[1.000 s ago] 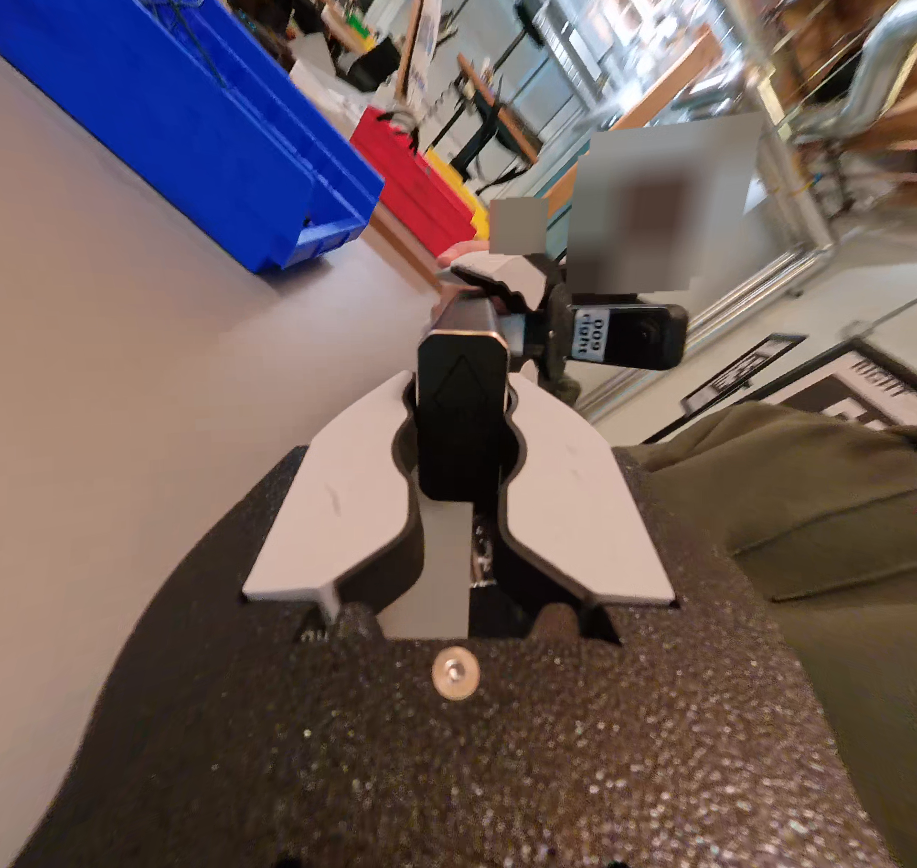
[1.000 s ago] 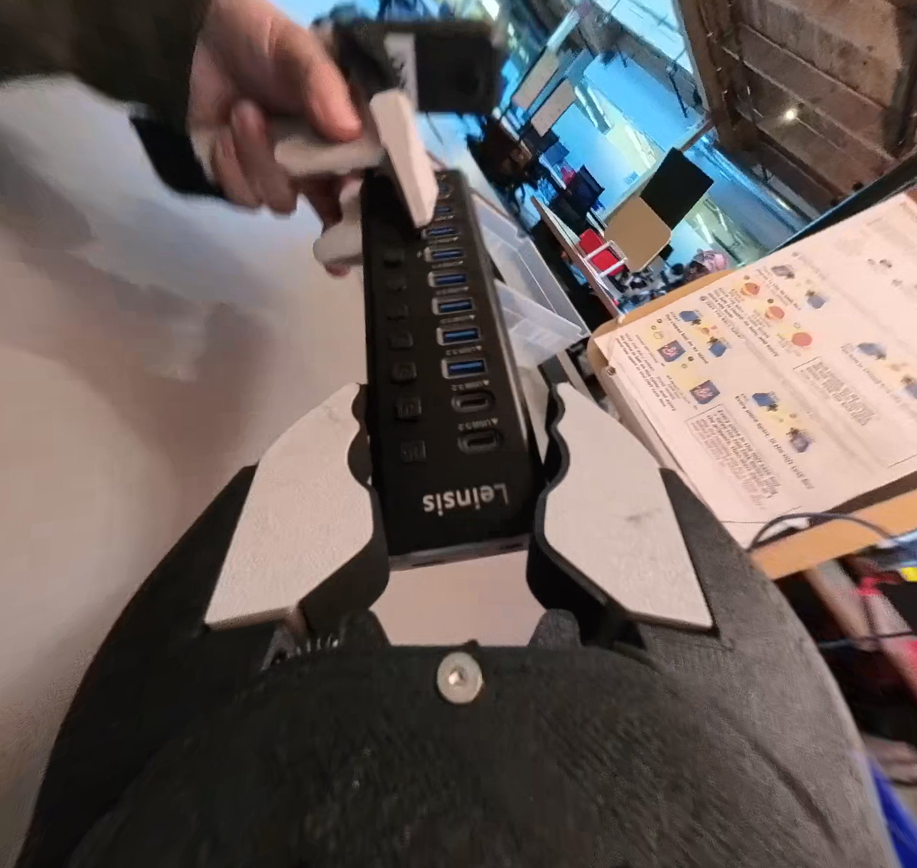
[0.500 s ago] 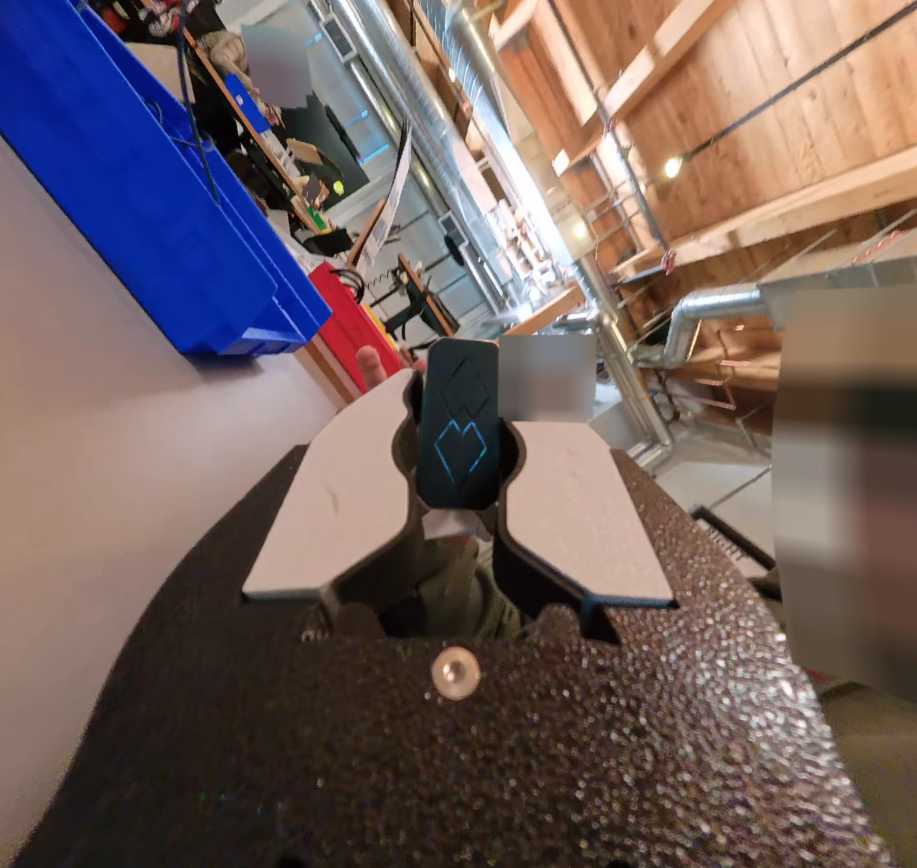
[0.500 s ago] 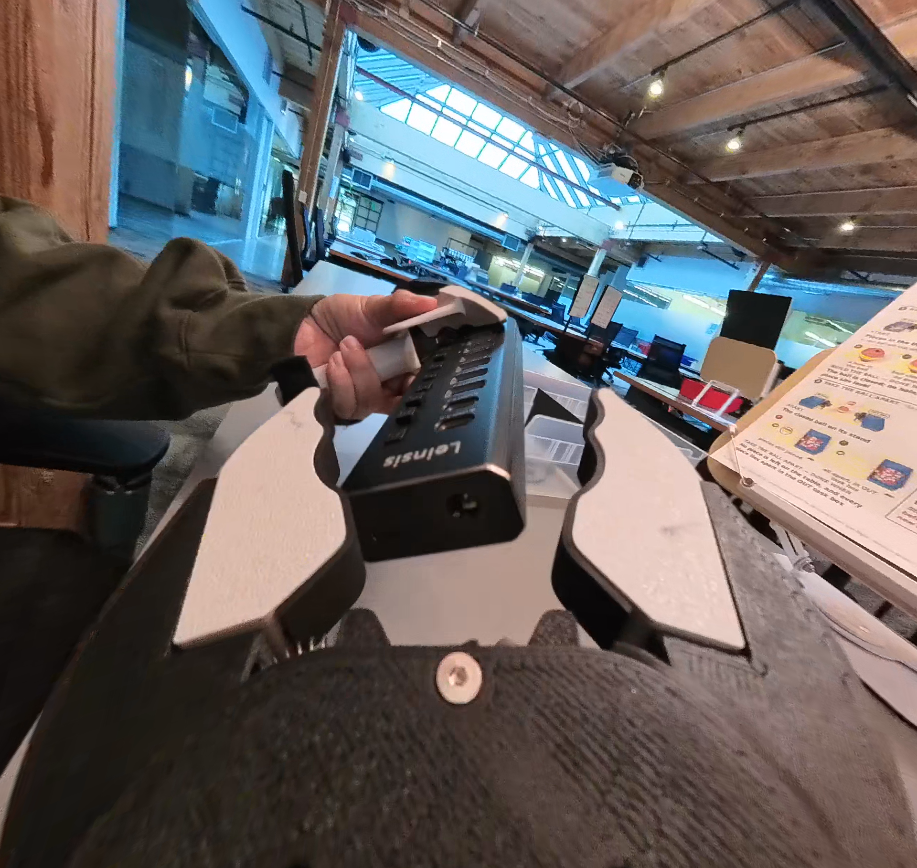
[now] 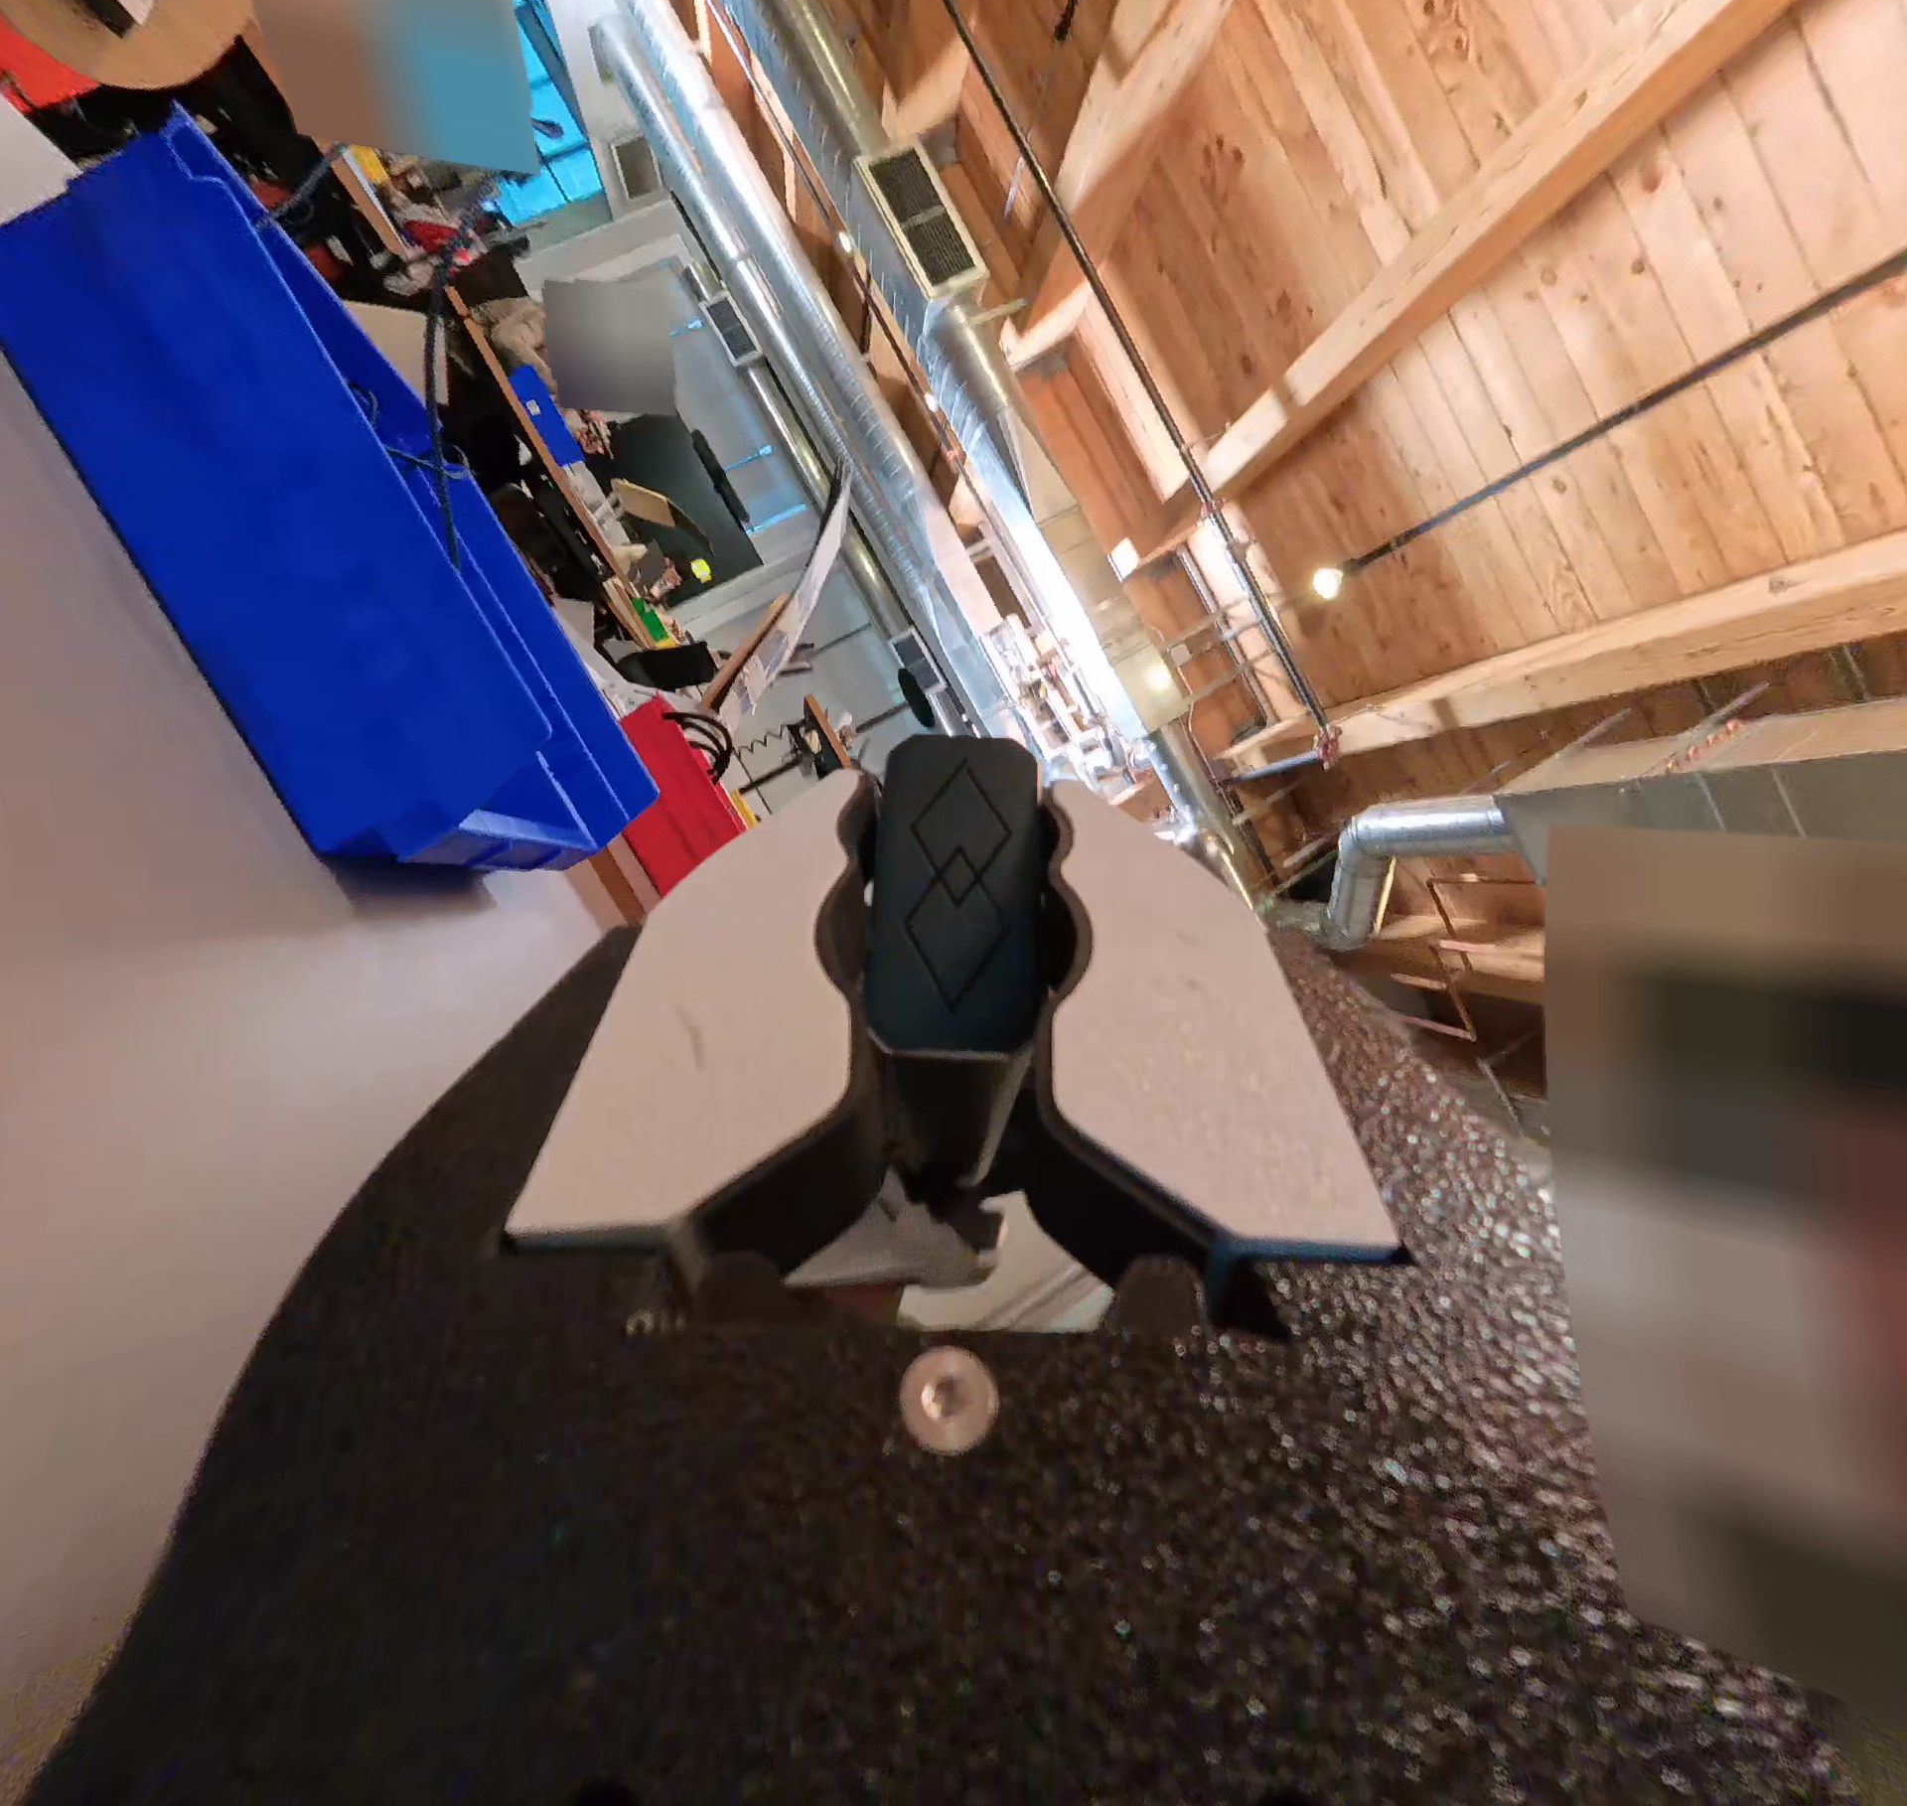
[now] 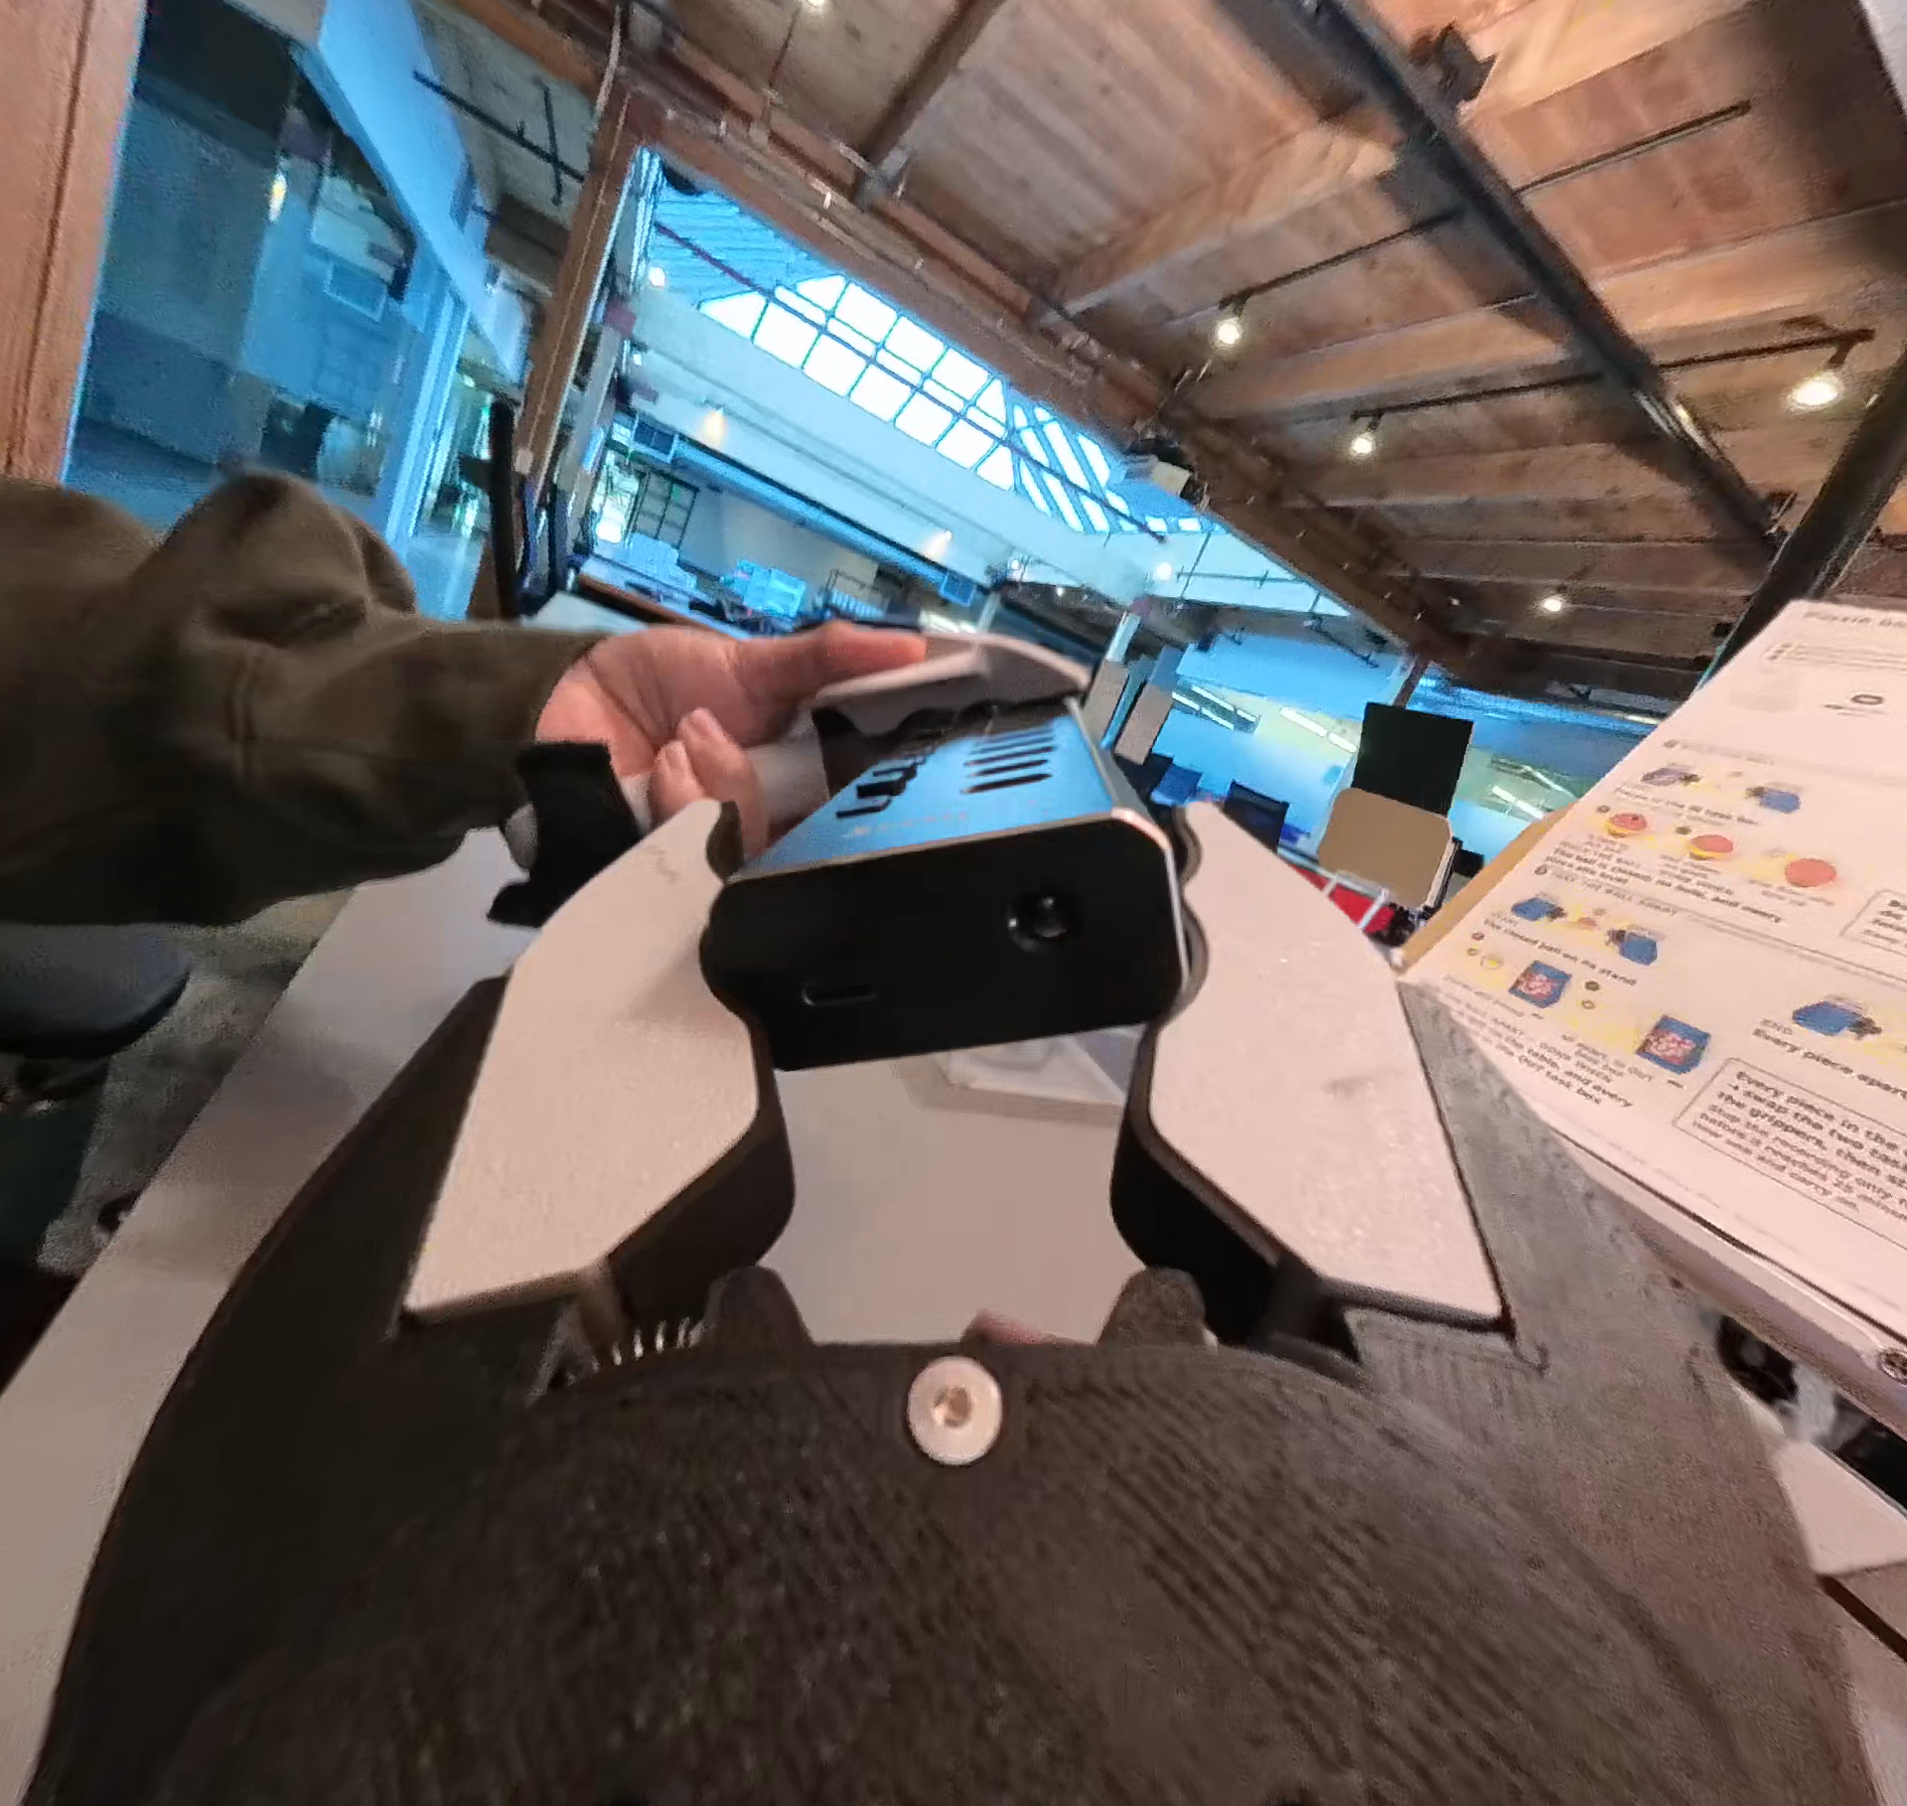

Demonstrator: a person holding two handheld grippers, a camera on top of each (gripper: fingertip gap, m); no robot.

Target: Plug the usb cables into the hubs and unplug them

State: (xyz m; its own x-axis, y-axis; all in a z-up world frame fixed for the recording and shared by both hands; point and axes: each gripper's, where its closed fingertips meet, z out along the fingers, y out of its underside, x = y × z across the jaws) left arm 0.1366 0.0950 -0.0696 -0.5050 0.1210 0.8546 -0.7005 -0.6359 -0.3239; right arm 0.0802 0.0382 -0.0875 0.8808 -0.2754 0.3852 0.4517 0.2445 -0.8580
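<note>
Our left gripper (image 5: pixel 955 920) had its fingers (image 5: pixel 712 1024) clamped on one end of the black hub (image 5: pixel 951 915), the rounded cap with 2 etched diamonds standing up between them. At the other end our right gripper (image 6: pixel 944 941) had its fingers (image 6: pixel 609 1024) closed against both sides of the hub's flat end face, where a round socket and a slim slot showed. So the hub hung in the air between our 2 grippers, tilted, well above the desk (image 6: pixel 258 1086). In the right wrist view the left gripper sat at the far end, held by a hand (image 6: pixel 702 693) in an olive sleeve (image 6: pixel 237 704).

We judged the main risk to be slip: the casing looked smooth and glossy, and each grip caught only a short stretch of it, so any twist between our 2 hands could have let 1 end drop. No usb cable showed in either view, so no plugging could begin until the hub was set down and steadied.

The desk was pale and plain. On it stood a blue bin (image 5: pixel 289 539) with a red bin (image 5: pixel 681 807) beyond, and a printed instruction sheet (image 6: pixel 1672 931) leaned at our right. Around us ran a wooden ceiling (image 5: pixel 1445 260), silver ducts (image 5: pixel 826 312), spot lights and a skylight (image 6: pixel 898 363).
</note>
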